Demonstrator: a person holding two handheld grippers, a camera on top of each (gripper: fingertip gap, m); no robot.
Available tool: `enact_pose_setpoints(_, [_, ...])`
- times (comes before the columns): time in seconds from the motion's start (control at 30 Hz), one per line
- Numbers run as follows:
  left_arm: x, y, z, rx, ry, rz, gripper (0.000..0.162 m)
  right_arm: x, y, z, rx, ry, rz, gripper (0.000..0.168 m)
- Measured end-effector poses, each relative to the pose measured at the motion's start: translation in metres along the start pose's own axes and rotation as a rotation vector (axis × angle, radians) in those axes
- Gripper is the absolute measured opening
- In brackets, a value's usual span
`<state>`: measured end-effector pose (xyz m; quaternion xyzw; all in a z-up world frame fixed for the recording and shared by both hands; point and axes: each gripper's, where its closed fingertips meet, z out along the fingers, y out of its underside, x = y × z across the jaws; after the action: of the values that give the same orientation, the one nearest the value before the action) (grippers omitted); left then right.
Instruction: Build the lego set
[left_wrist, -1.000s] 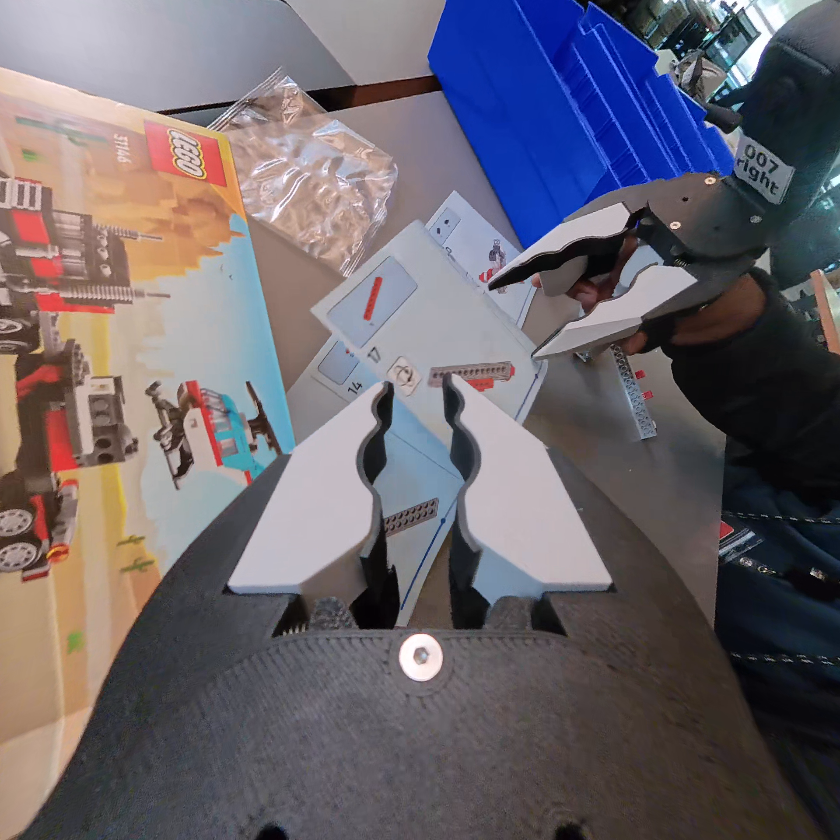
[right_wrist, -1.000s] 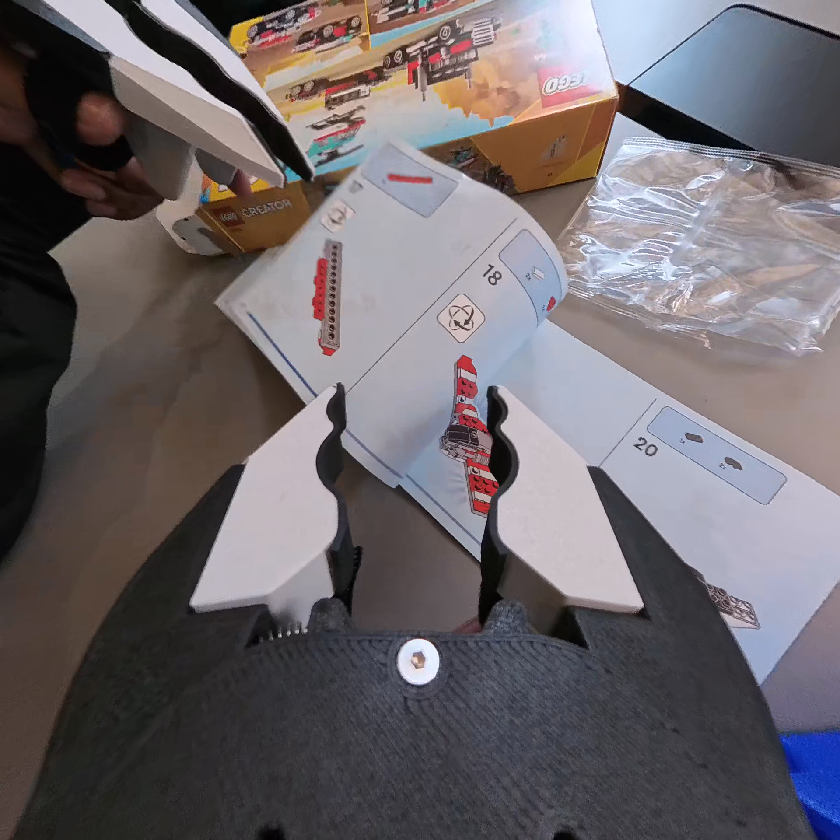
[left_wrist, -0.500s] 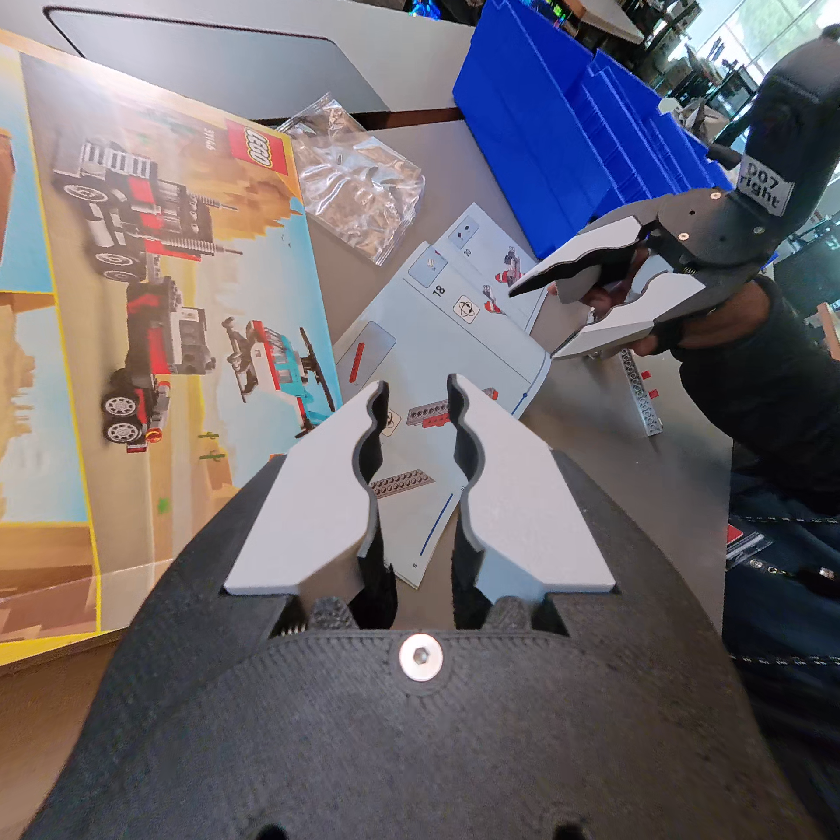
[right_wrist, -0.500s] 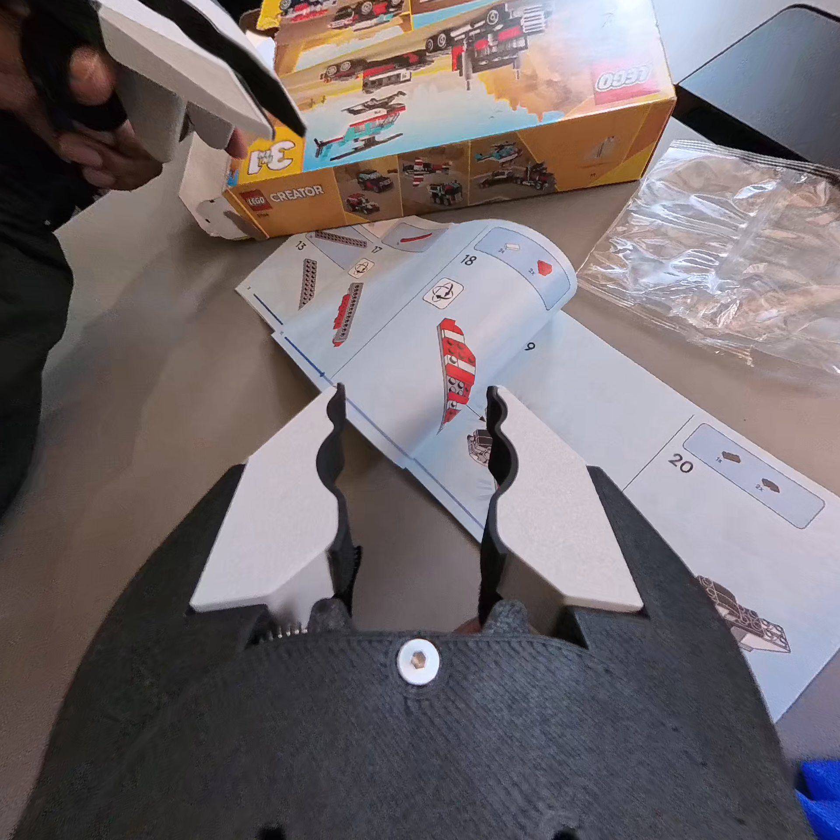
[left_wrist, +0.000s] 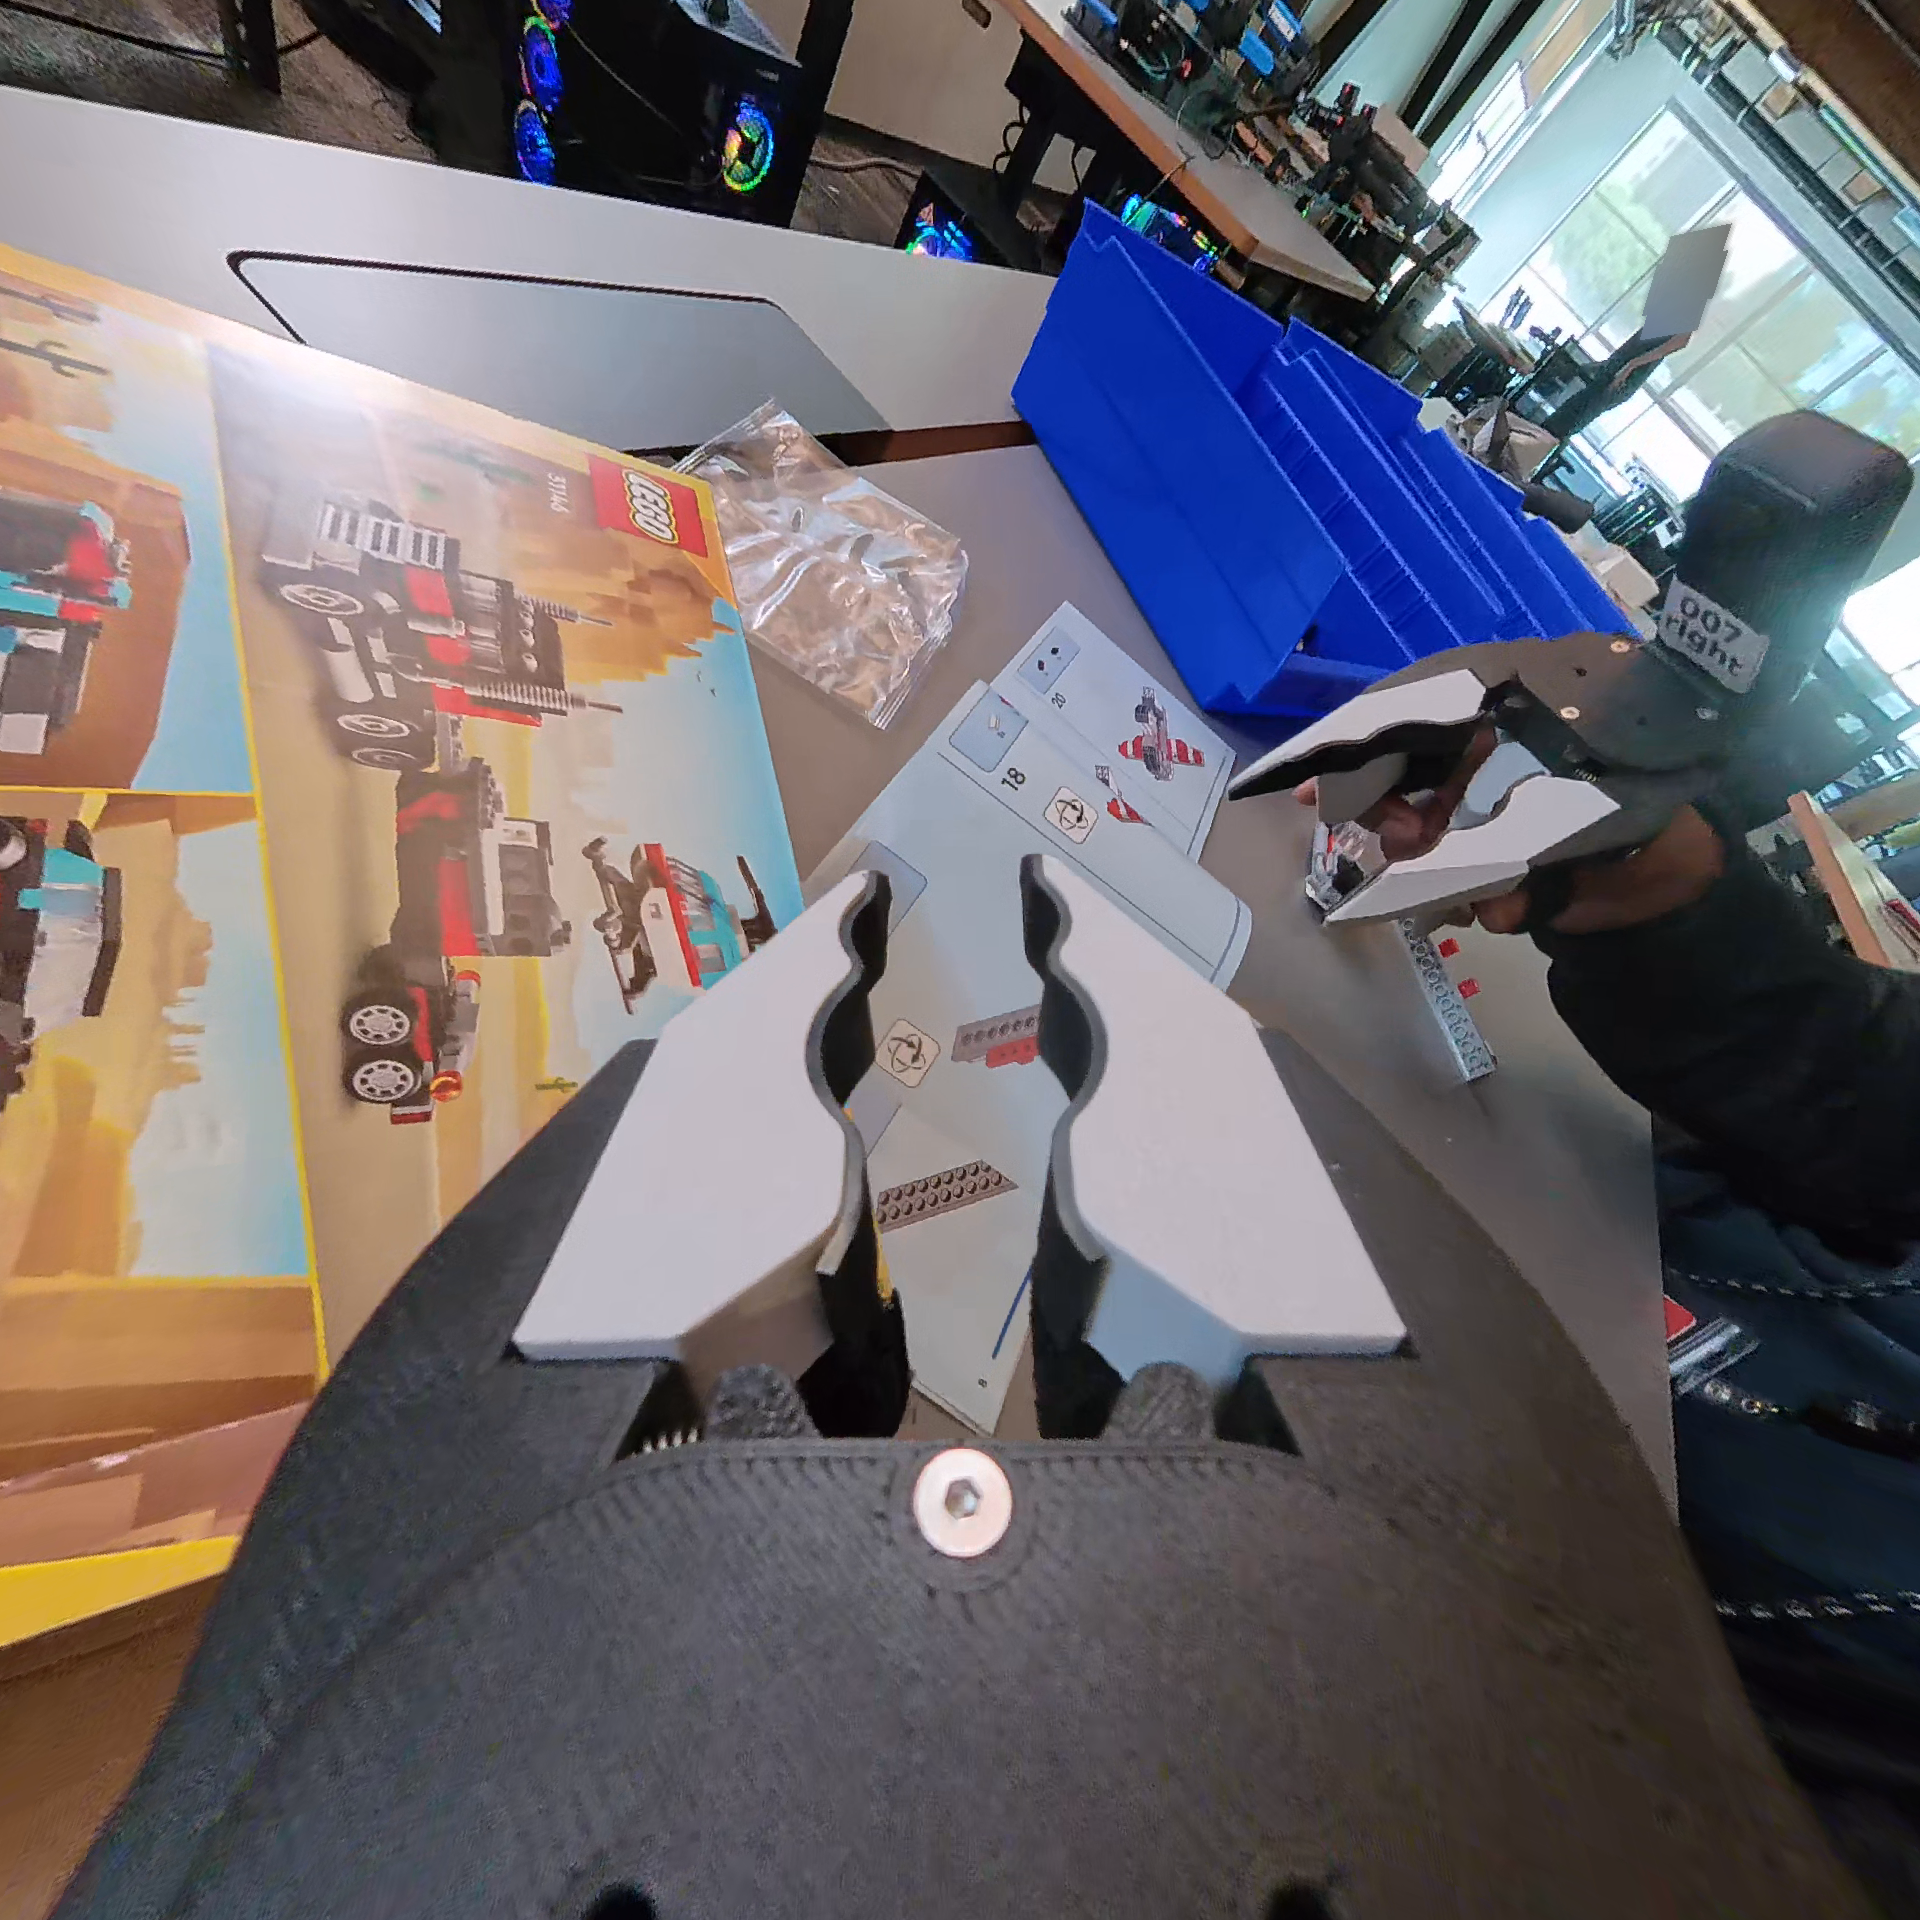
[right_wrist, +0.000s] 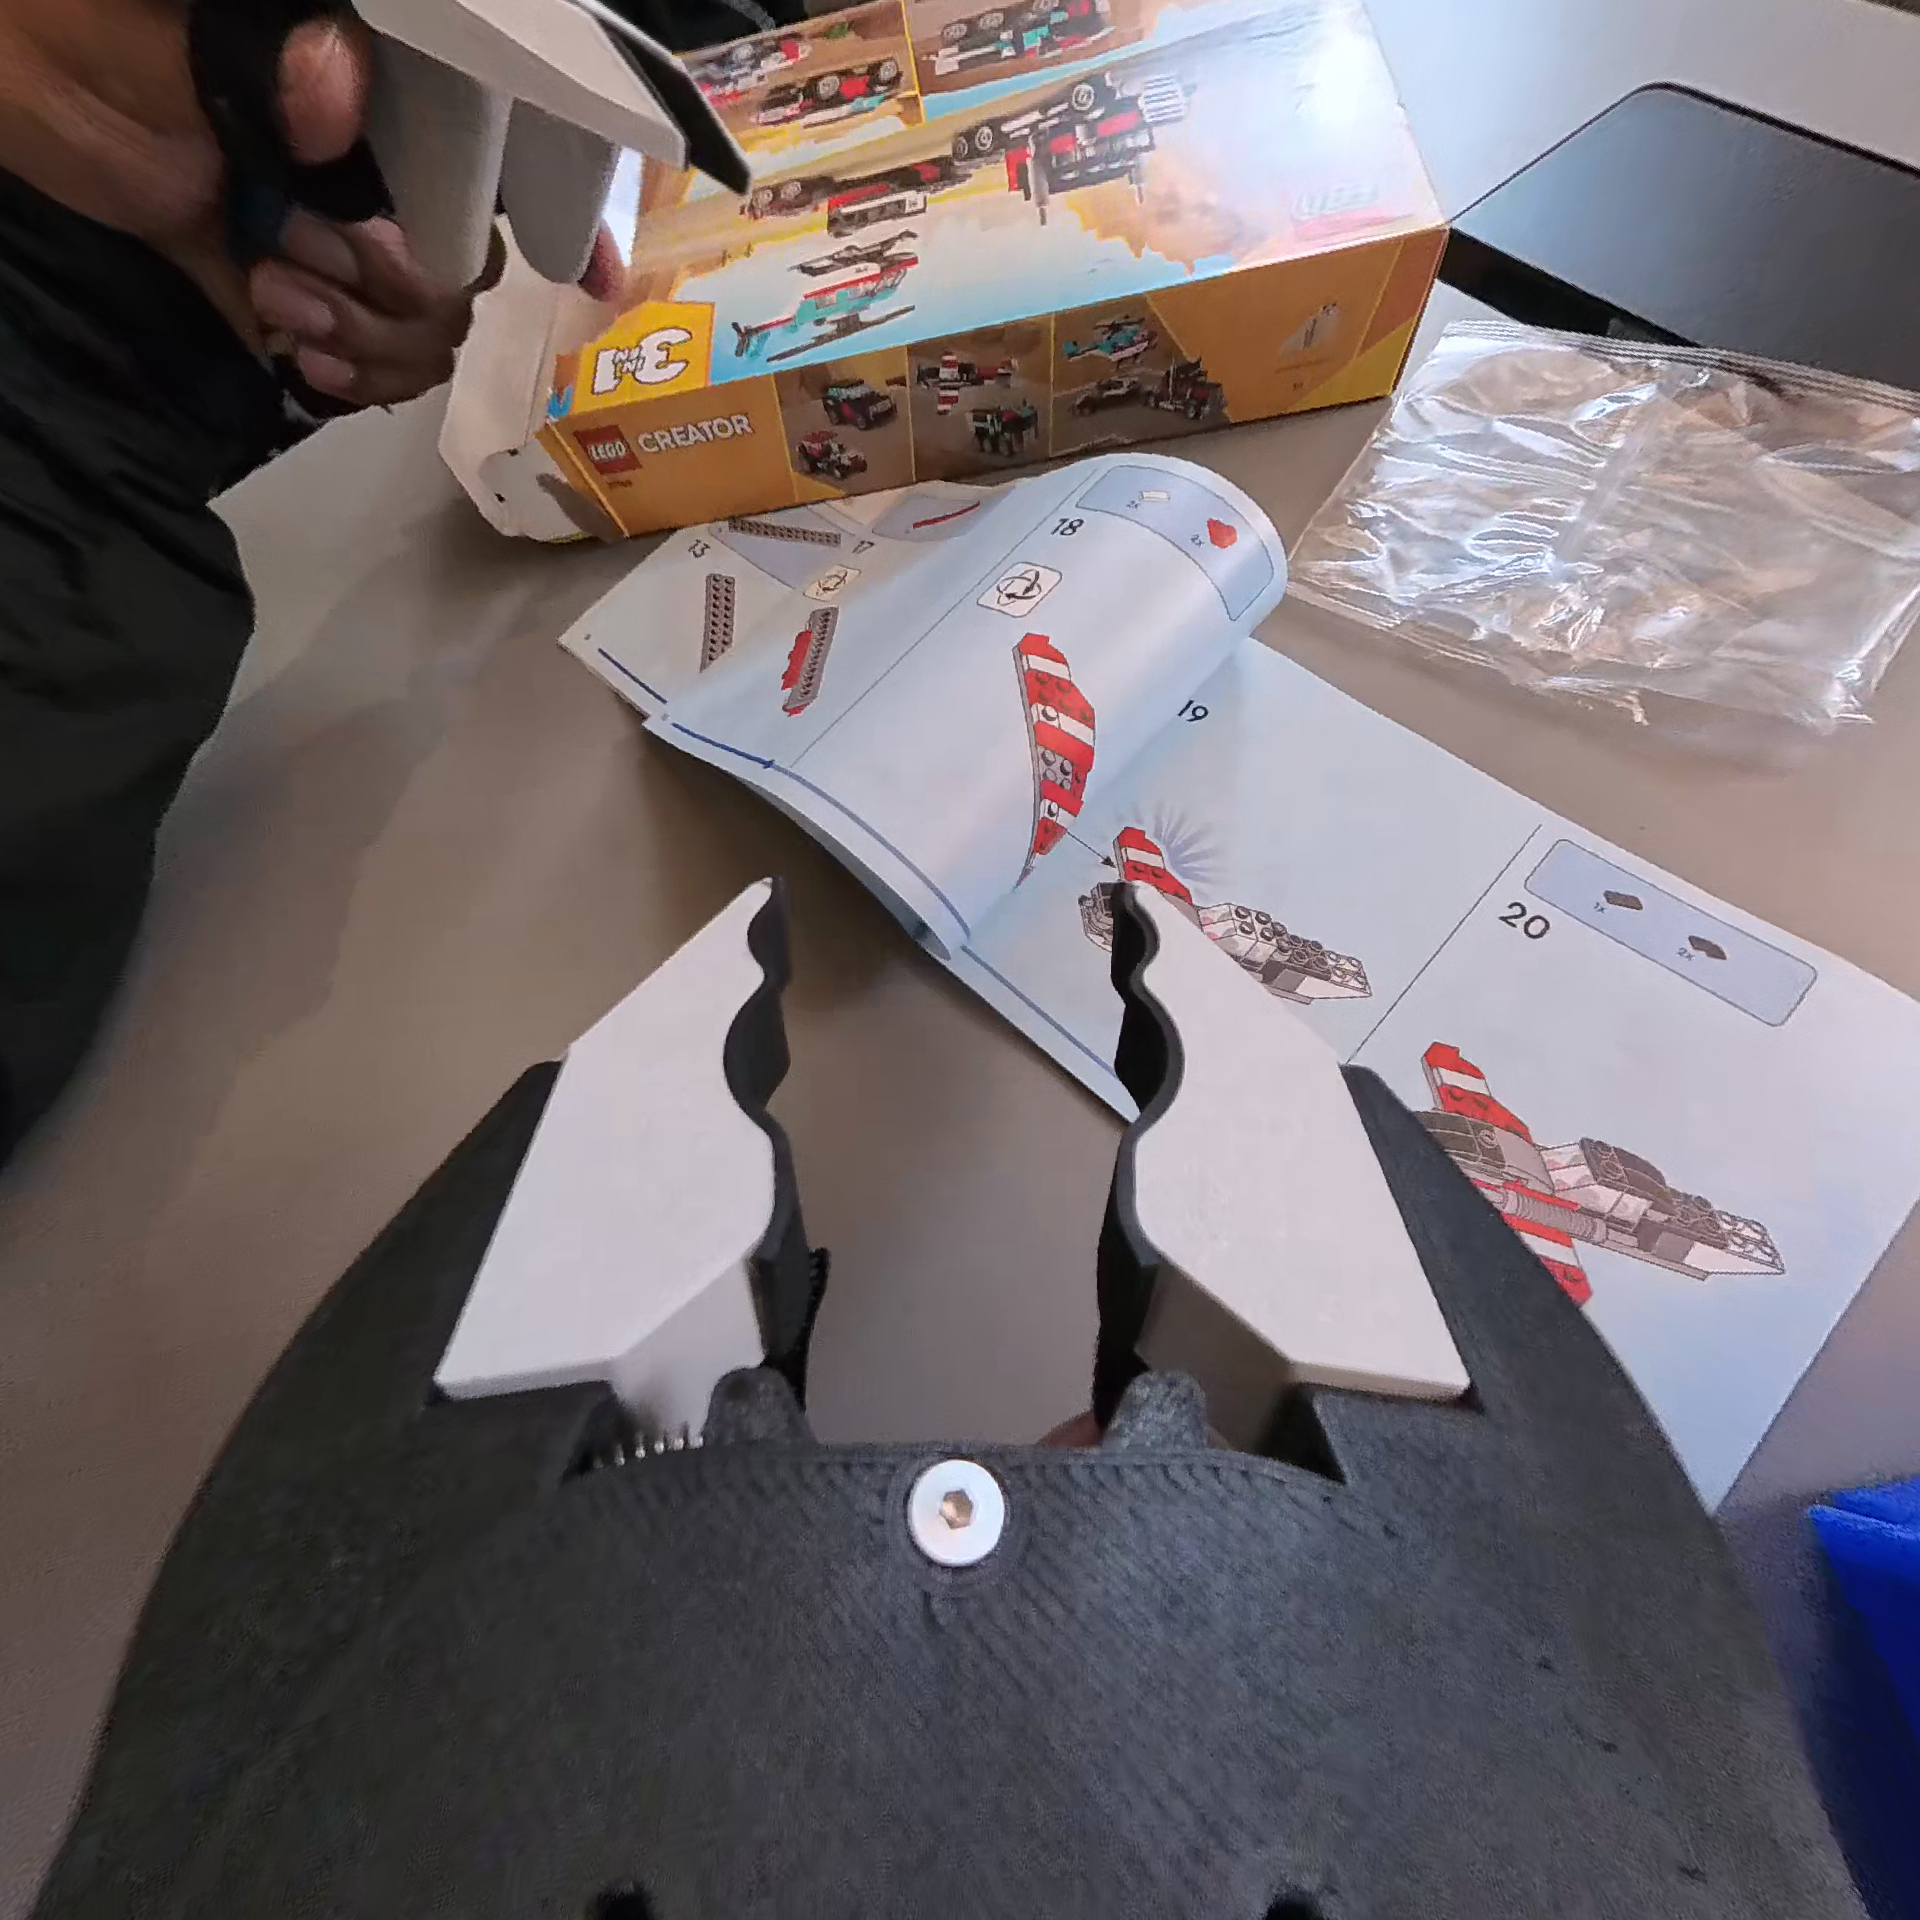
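The open instruction booklet (right_wrist: 1039, 675) lies on the grey table, one page curled over to the left; it also shows in the left wrist view (left_wrist: 1049, 821). The set's box (left_wrist: 416, 727) lies flat left of it and shows at the far side in the right wrist view (right_wrist: 987, 312). A long grey plate (left_wrist: 1449, 1008) with small red pieces beside it lies under the right hand. My left gripper (left_wrist: 948, 878) is open and empty above the booklet's near edge. My right gripper (right_wrist: 948, 888) is open and empty over the table at the booklet's edge. Each gripper shows in the other's view: right (left_wrist: 1283, 857), left (right_wrist: 665, 125).
A crumpled clear plastic bag (left_wrist: 842, 582) lies beyond the booklet and shows at the right in the right wrist view (right_wrist: 1621, 551). A row of blue bins (left_wrist: 1247, 468) stands along the table's far right. A person's dark sleeve (left_wrist: 1766, 1039) is at the right edge. Some 20 cm of space lies between my two pairs of fingers.
The lifted booklet page has dropped over to the left and now rests curled. My left gripper has drawn back and up from the booklet. Both grippers stay open.
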<state>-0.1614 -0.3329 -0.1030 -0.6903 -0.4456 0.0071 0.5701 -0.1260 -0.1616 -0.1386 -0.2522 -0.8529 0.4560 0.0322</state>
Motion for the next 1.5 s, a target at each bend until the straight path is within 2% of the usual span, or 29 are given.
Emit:
enact_pose_setpoints(0.7, [-0.005, -0.004, 0.003, 0.044, 0.034, -0.017, 0.026, -0.006, 0.002, 0.017, -0.001, -0.028, 0.022, 0.062])
enact_pose_setpoints(1.2, [-0.010, -0.005, -0.005, 0.060, 0.012, -0.026, 0.026, -0.024, -0.011, 0.053, -0.067, -0.065, -0.051, 0.062])
enact_pose_setpoints(1.5, [-0.014, -0.003, -0.004, 0.045, -0.001, -0.034, 0.025, -0.023, -0.011, 0.051, -0.076, -0.054, -0.068, 0.062])
